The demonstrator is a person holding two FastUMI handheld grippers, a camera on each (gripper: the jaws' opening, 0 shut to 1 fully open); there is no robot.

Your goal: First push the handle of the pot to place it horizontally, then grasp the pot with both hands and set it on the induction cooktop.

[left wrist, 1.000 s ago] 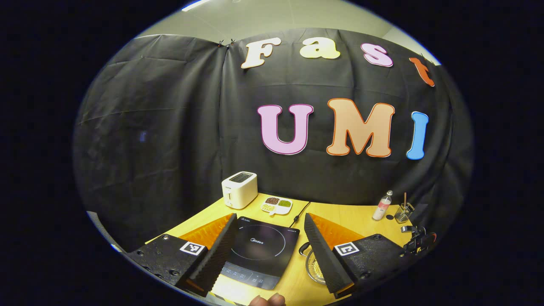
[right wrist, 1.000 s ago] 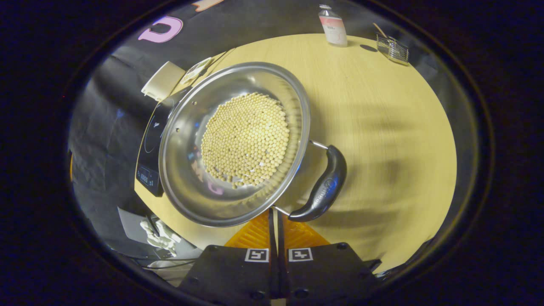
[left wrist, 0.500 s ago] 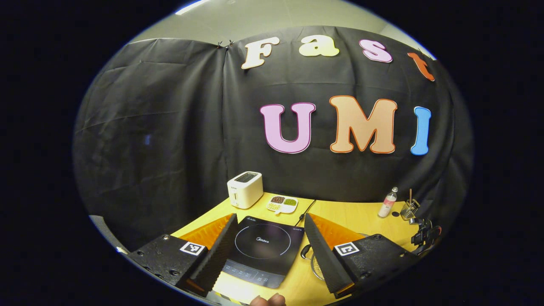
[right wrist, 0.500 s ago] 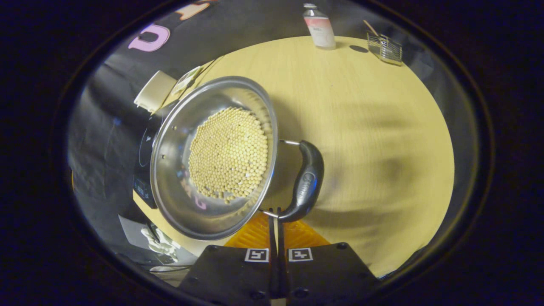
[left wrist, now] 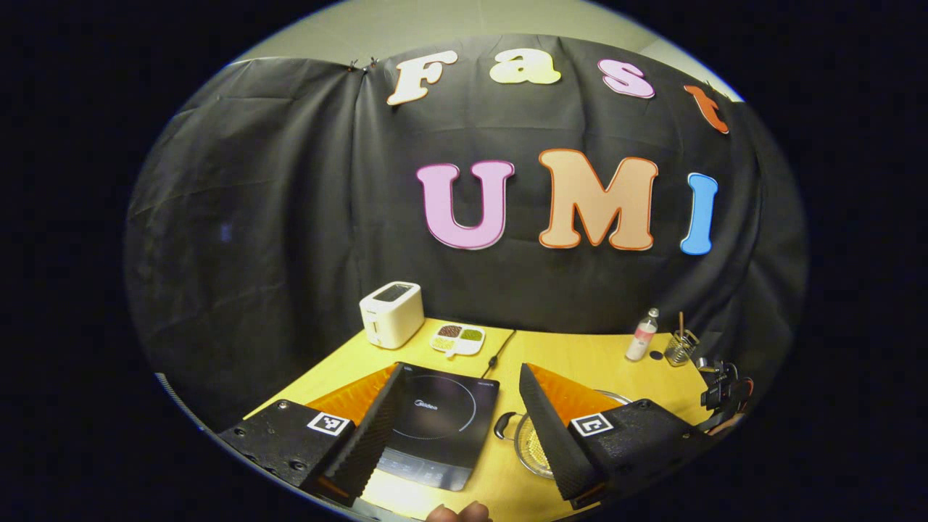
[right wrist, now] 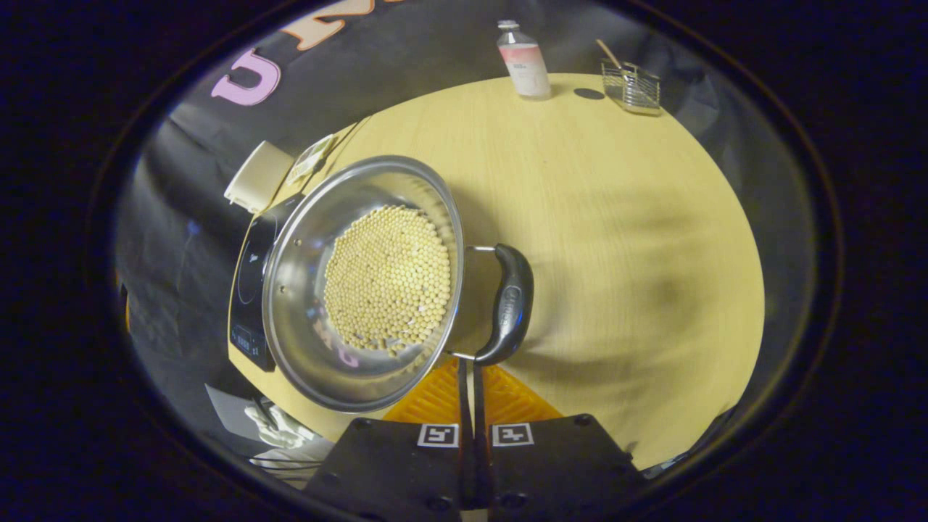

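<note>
**Pot beside the cooktop, right tool at its handle**

The desk (right wrist: 616, 217) carries everything, a pale wooden top set against the black cloth wall. On it the cooktop (left wrist: 435, 424) lies flat and dark, with nothing on its ring. The pot (right wrist: 304, 290), a shiny steel one with a layer of pale round beans (right wrist: 388, 279) on its bottom, stands on the desk just beside the cooktop, on its right in the left gripper view. In the right gripper view the pot's rim overlaps the cooktop's near edge.

The left tool (left wrist: 449, 428) hangs above the near end of the cooktop, its fingers spread wide and holding nothing. The right tool (right wrist: 470, 373) has its fingers pressed together with no gap, their tips at the lower end of the pot's black side handle (right wrist: 507, 304); whether they touch it I cannot tell.

Farther back stand a white toaster (left wrist: 391, 313), a small divided dish (left wrist: 457, 338), a bottle (right wrist: 523, 61) and a wire holder (right wrist: 629, 80).
</note>
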